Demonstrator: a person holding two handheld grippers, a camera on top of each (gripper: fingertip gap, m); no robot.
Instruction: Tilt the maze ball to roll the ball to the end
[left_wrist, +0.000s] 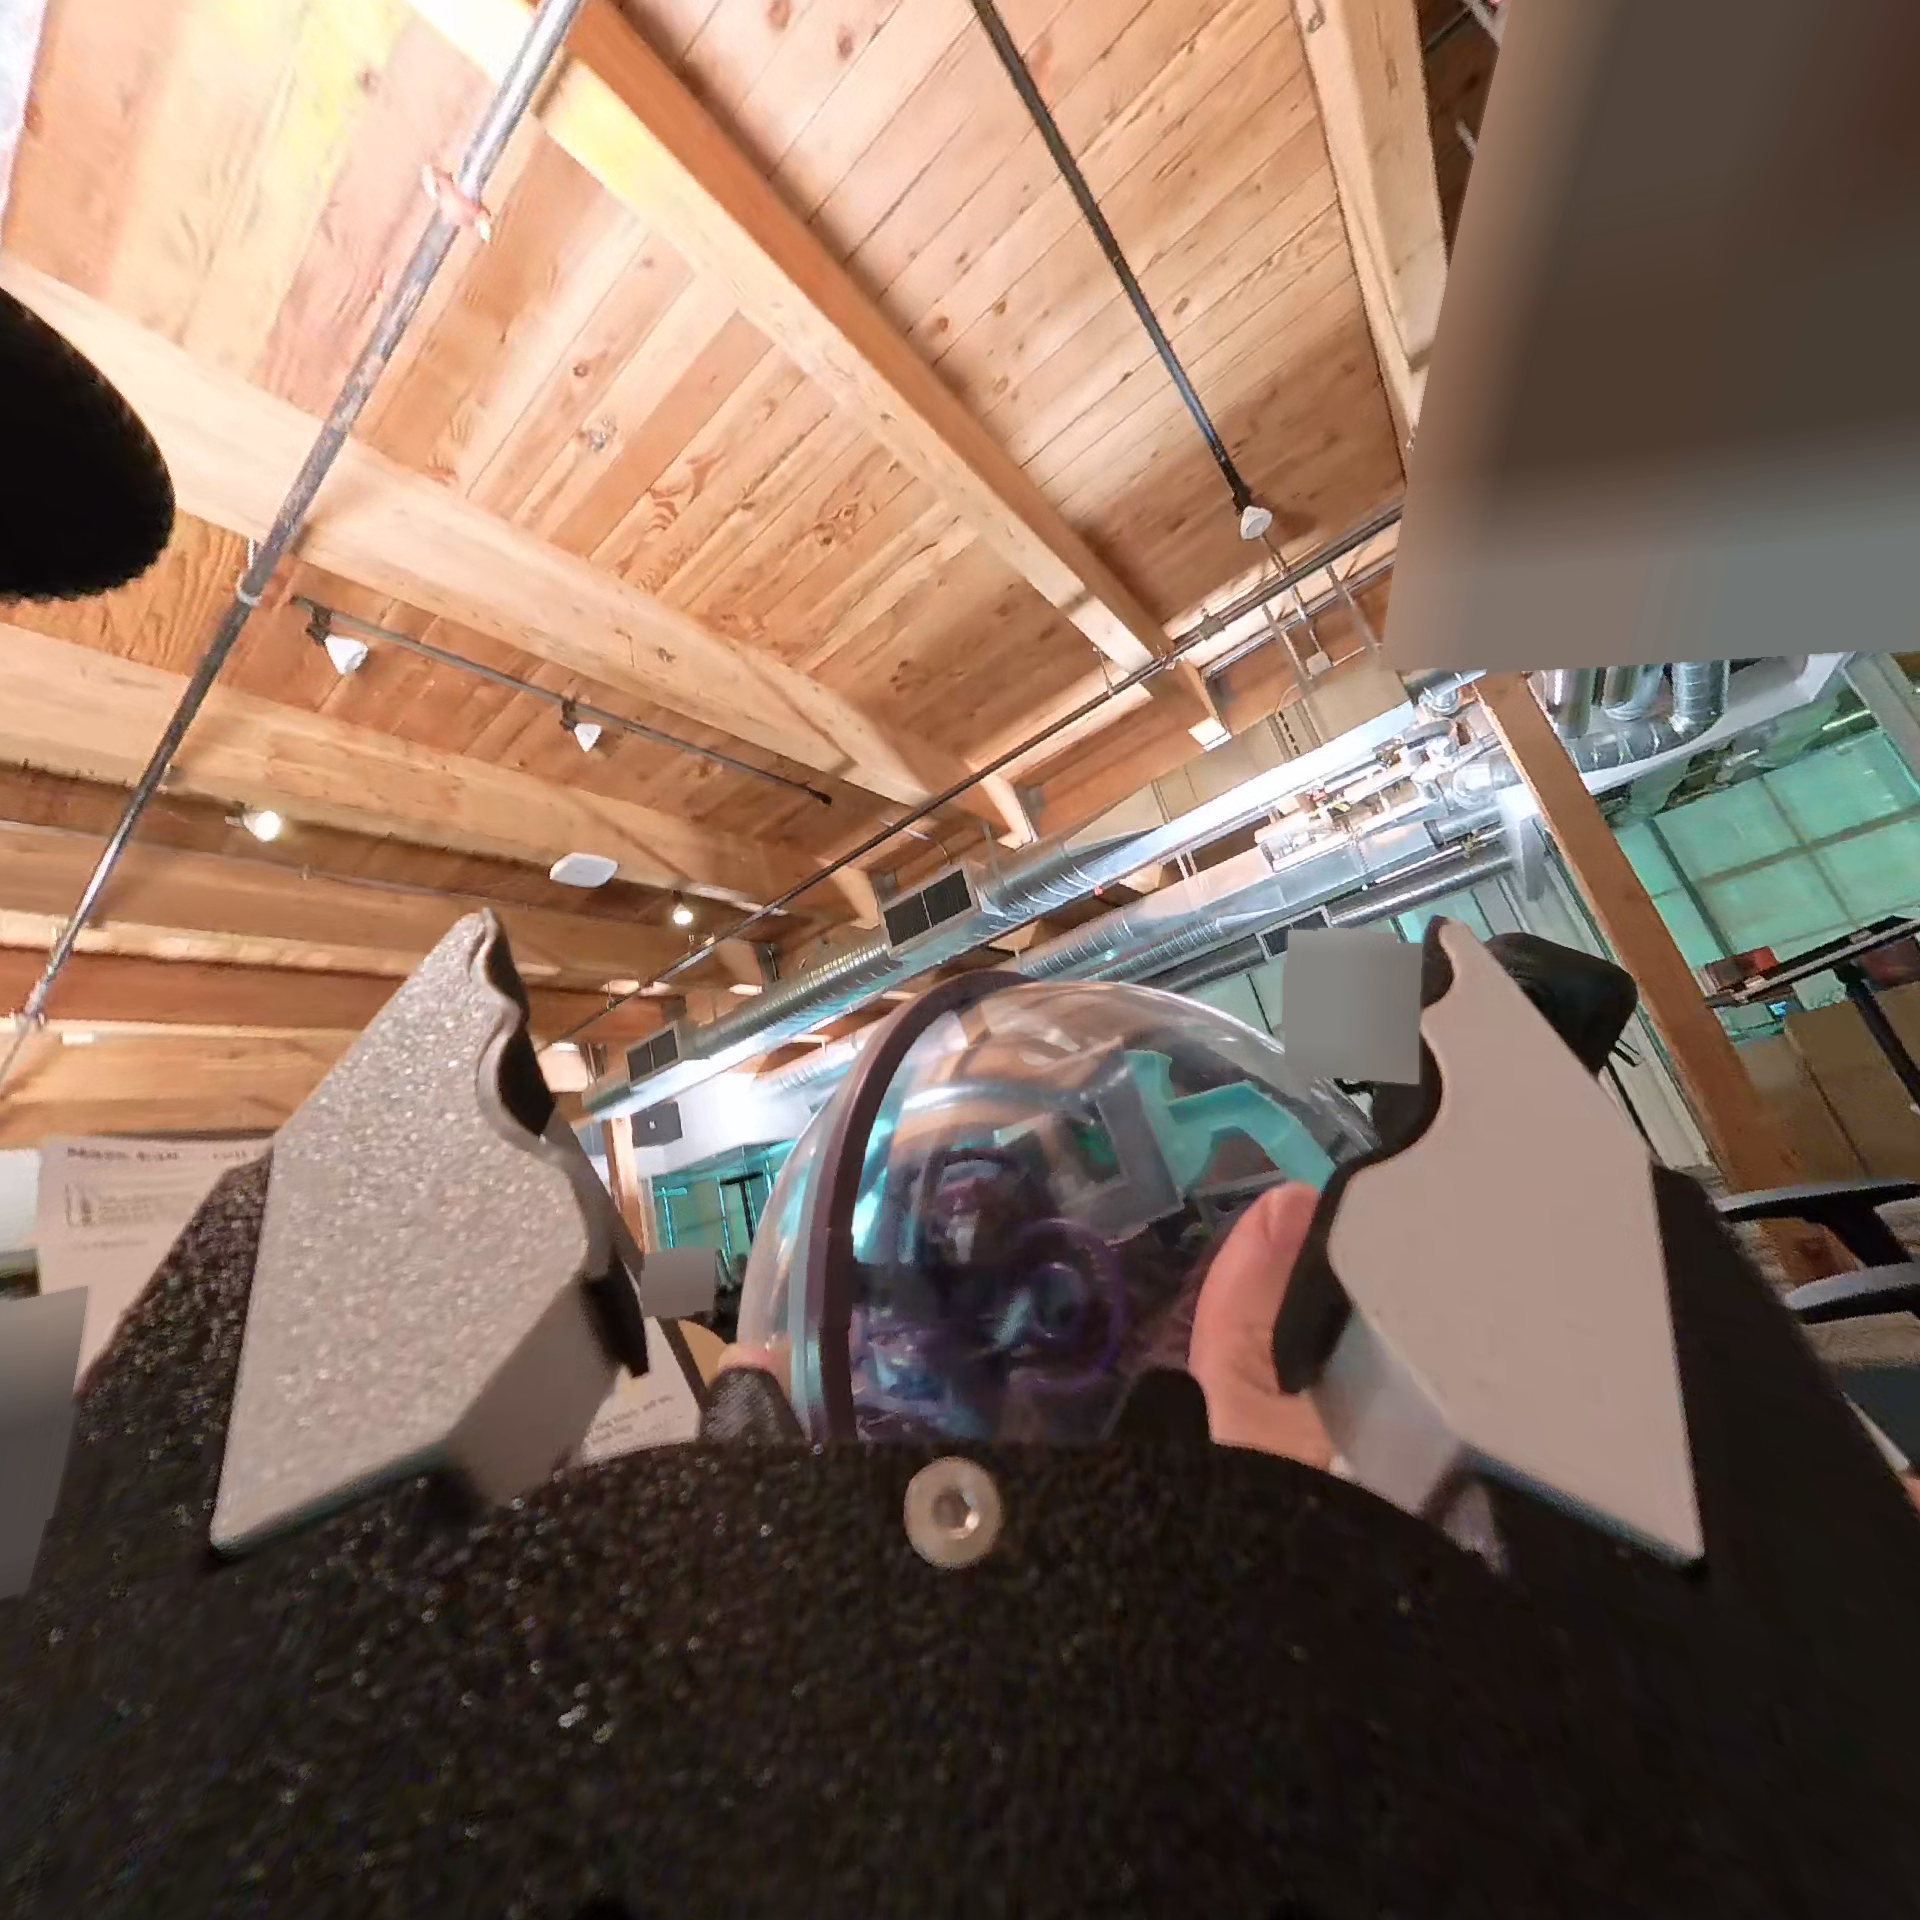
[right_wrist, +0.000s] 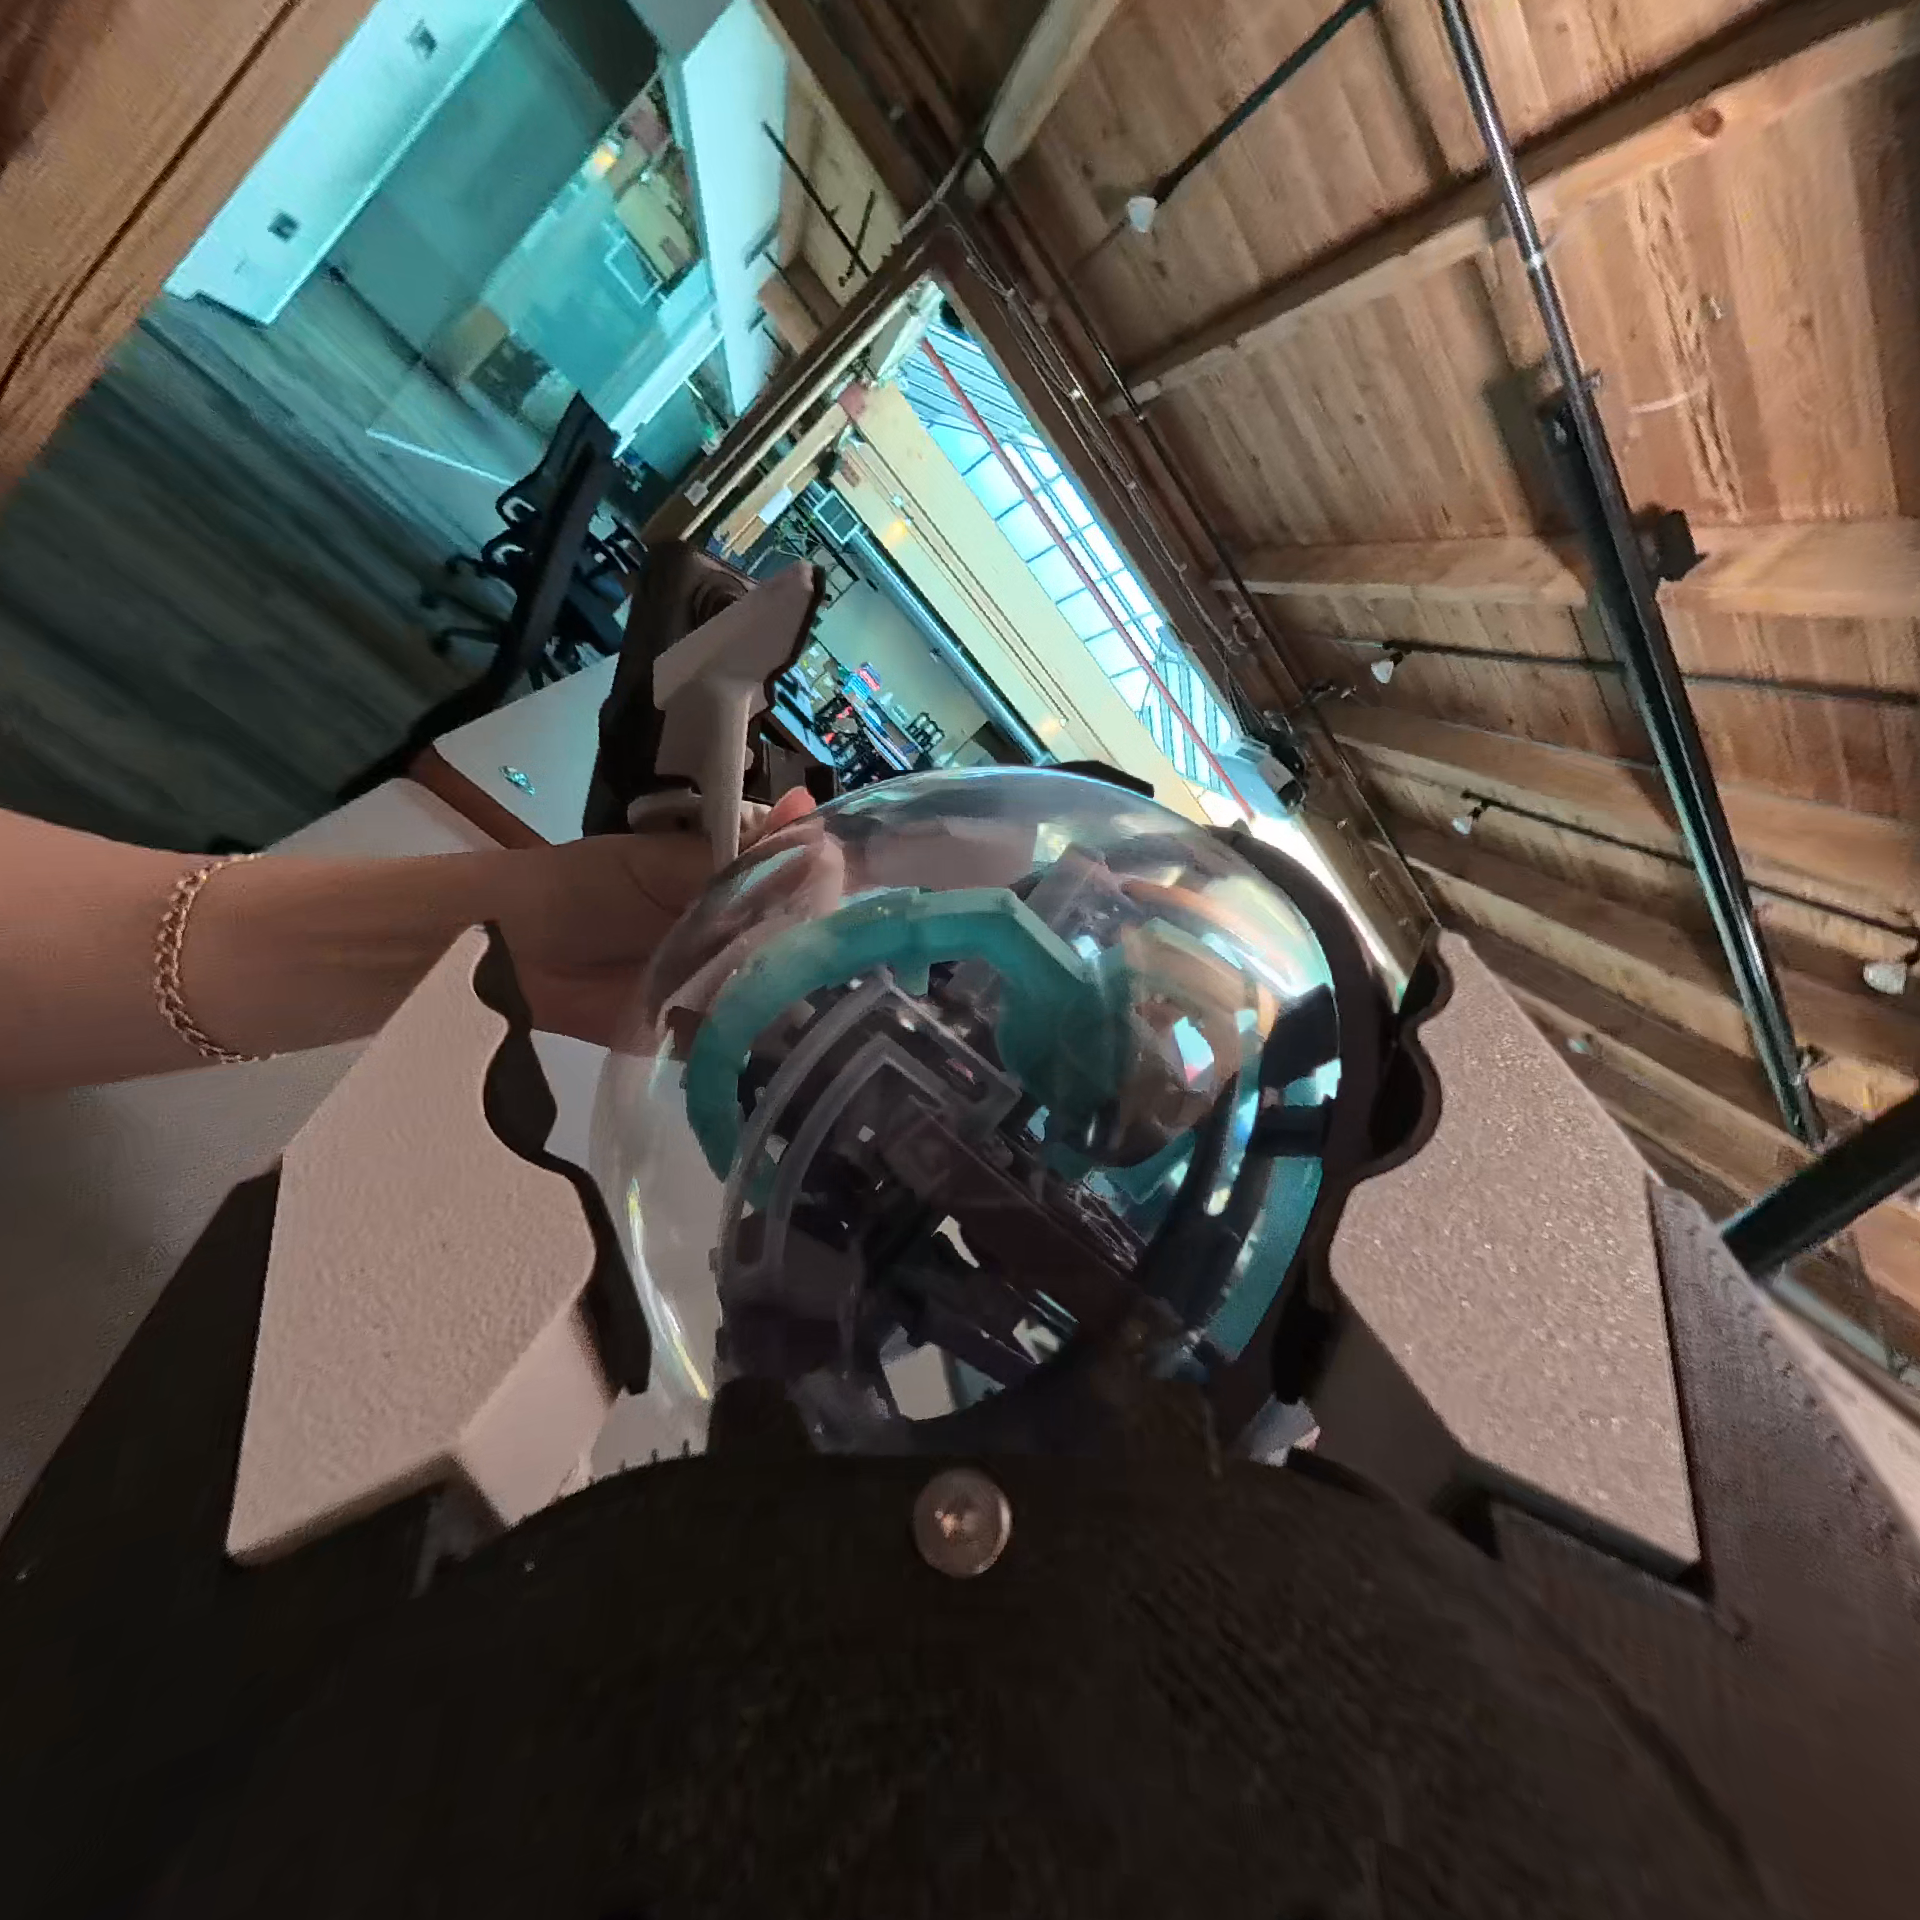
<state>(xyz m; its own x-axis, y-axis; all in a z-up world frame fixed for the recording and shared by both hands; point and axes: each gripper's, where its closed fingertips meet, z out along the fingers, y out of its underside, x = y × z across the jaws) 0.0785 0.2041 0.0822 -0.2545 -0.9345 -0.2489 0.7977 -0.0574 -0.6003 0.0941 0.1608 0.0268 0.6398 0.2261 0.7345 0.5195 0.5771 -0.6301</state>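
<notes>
The maze ball (right_wrist: 987, 1091), a clear sphere with teal and dark tracks inside, is held up in the air between both grippers, with the wooden ceiling (left_wrist: 727, 364) behind it.

Right gripper (right_wrist: 956, 997): the sphere lies directly ahead, centred between the jaws. The jaws are spread wide around it. The right-hand pad (right_wrist: 1382, 1091) lies against the dark band around the sphere; at the left-hand pad (right_wrist: 520, 1060) contact cannot be confirmed.

Left gripper (left_wrist: 966, 997): the jaws are spread wide. The sphere sits ahead and toward the right-hand finger (left_wrist: 1455, 1143), well apart from the left-hand finger (left_wrist: 457, 1143). Contact cannot be confirmed here. A hand (left_wrist: 1257, 1320) lies against the sphere beside that finger.

The sphere has no long axis; tilting direction depends on the inner track. The small ball inside cannot be located. Judged nearer and better centred: the right gripper.
</notes>
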